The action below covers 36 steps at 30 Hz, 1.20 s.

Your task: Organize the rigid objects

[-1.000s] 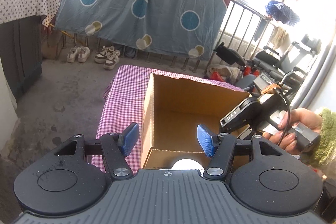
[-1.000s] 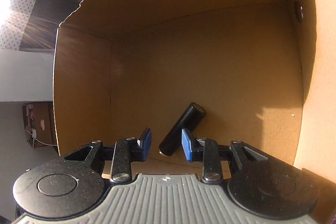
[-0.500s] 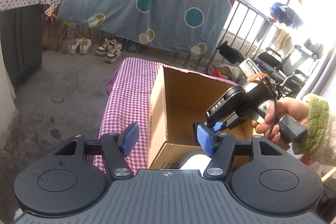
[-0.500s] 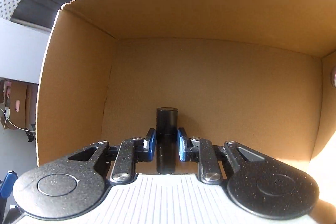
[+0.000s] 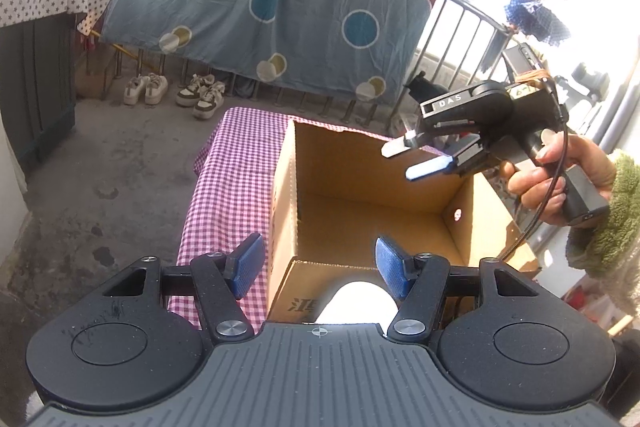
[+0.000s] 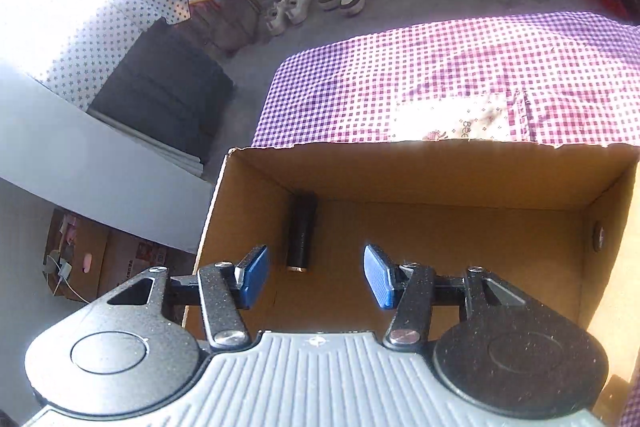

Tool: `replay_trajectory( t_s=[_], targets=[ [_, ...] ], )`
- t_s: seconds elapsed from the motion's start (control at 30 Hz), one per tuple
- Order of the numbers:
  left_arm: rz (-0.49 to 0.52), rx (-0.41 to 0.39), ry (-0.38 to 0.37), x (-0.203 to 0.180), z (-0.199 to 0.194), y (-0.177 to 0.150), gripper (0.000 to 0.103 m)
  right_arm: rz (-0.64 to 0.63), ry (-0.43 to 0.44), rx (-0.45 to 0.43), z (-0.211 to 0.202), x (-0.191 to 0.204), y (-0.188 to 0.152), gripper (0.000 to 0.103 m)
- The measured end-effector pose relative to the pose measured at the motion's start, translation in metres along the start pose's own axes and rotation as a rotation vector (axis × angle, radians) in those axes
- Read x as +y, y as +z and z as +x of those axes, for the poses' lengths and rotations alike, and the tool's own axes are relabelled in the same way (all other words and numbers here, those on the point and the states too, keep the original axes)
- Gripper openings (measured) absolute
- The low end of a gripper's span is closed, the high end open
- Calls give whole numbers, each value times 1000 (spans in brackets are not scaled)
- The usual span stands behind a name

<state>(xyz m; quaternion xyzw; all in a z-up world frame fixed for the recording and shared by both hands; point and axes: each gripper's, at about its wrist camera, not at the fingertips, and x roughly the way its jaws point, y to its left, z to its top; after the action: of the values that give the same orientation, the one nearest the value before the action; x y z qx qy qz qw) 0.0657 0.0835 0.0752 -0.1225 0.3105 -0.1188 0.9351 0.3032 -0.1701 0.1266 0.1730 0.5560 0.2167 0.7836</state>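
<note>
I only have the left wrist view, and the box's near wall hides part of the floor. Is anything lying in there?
Observer: Yes, a black cylinder lies on the floor of the cardboard box, along the left wall in the right wrist view.
Operator: Is the right gripper clear of it?
Observer: Yes. The right gripper jaws are opening with nothing gripped; the cylinder lies on the floor below, untouched.
Operator: How is it oriented?
Observer: Its far end sits in the far left corner.

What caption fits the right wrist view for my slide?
Right tool, opening and empty, above a cardboard box where a black cylinder lies.
</note>
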Motion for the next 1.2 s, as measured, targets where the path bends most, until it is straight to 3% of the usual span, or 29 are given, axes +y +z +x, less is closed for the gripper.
replay_trajectory(
  t_s=[0.2,0.43,0.57,0.77,0.87,1.2],
  targets=[
    [45,43,-65,-17,-2,-8,61,4,137,-149,-97,-10,-62,55],
    [149,141,-188,-57,10,-29,64,59,261,-355,-171,-48,-177,55],
    [210,213,-247,-84,26,-51,64,151,219,-416,-160,-83,-235,55],
    [300,333,-309,-129,65,-89,64,269,76,-376,-117,-124,-287,42],
    [375,356,-282,-150,79,-105,63,275,10,-364,-101,-130,-297,38],
    [486,386,-198,-187,100,-128,51,198,-32,-308,-67,-138,-290,28]
  ],
)
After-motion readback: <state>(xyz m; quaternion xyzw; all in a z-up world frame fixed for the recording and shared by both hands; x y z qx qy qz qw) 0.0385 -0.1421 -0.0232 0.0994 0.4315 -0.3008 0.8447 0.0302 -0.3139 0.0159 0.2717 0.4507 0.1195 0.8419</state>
